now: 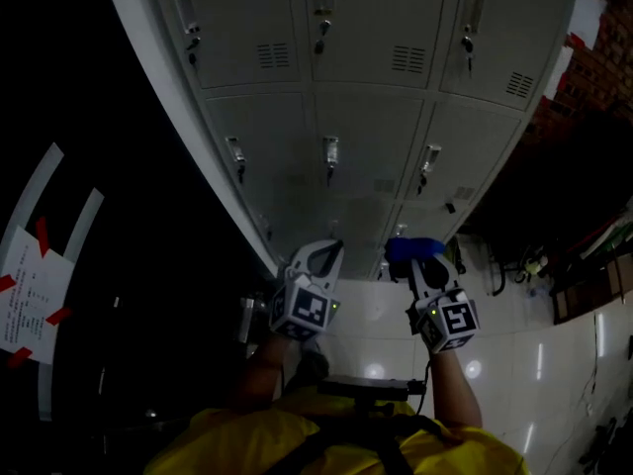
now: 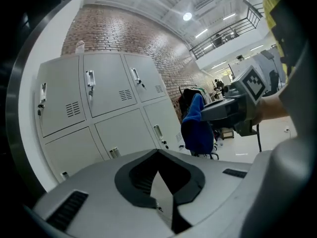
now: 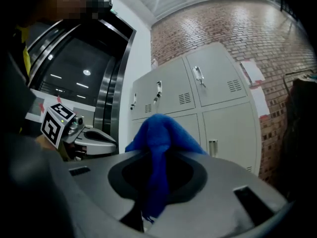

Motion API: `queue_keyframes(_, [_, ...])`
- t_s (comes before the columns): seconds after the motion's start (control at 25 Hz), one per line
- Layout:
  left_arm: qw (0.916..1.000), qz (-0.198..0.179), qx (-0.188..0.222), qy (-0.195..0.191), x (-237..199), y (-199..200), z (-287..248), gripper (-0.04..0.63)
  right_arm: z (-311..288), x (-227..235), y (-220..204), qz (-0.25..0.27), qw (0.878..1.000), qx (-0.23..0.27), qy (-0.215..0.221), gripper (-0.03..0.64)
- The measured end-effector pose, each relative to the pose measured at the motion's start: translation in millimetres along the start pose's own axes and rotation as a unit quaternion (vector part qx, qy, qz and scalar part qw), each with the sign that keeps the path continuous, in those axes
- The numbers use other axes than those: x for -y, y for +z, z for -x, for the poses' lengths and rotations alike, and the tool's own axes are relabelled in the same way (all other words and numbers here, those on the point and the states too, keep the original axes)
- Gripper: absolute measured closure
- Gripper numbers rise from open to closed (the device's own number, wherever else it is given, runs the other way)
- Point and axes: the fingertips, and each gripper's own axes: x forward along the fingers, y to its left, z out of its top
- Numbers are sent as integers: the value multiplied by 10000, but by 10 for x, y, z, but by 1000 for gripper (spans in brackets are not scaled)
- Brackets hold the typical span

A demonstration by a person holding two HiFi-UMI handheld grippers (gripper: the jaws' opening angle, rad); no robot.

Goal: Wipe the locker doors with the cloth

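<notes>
A bank of grey locker doors (image 1: 366, 137) fills the top of the head view and stands ahead in the left gripper view (image 2: 99, 98) and the right gripper view (image 3: 208, 98). My right gripper (image 1: 423, 262) is shut on a blue cloth (image 1: 413, 249), held a little short of the lowest doors. The cloth (image 3: 158, 148) drapes over and between the jaws, and hangs down from that gripper (image 2: 218, 110) in the left gripper view as a blue fold (image 2: 196, 125). My left gripper (image 1: 331, 250) is beside it, shut and holding nothing (image 2: 158, 155).
A brick wall (image 1: 603, 67) adjoins the lockers on the right, with dark clutter (image 1: 593, 265) on the floor below it. Glossy white floor tiles (image 1: 534, 364) lie under the grippers. A taped paper sign (image 1: 30, 285) is at the left, beside dark glass panels (image 3: 74, 83).
</notes>
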Motion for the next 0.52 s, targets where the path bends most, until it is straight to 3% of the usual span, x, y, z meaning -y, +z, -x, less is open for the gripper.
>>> queue_keyframes(0.24, [9996, 160, -217, 13, 971, 154, 212, 592, 874, 246, -103, -92, 9998, -154, 31, 548])
queue_keyframes(0.52, [9983, 348, -428, 169, 1503, 332, 512, 592, 1514, 319, -82, -79, 9996, -239, 134, 548])
